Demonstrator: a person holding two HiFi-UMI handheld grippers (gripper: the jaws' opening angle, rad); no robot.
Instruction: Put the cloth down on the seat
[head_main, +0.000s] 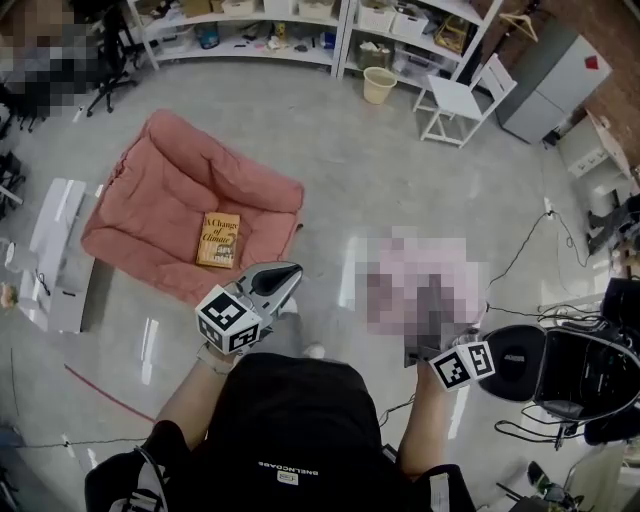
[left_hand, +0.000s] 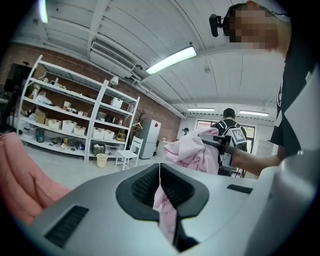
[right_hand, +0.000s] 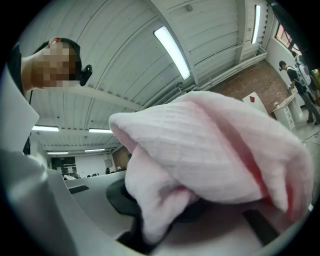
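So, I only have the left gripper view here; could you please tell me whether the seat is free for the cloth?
Observer: Not quite; the head view shows a book lying on the middle of the pink seat.
Operator: Thanks. Is the right gripper gripping the cloth too?
Observer: Yes; its own view shows the right gripper shut on the cloth, which bunches over it.
Operator: And where is the seat?
Observer: On the floor, ahead and left of the left gripper.
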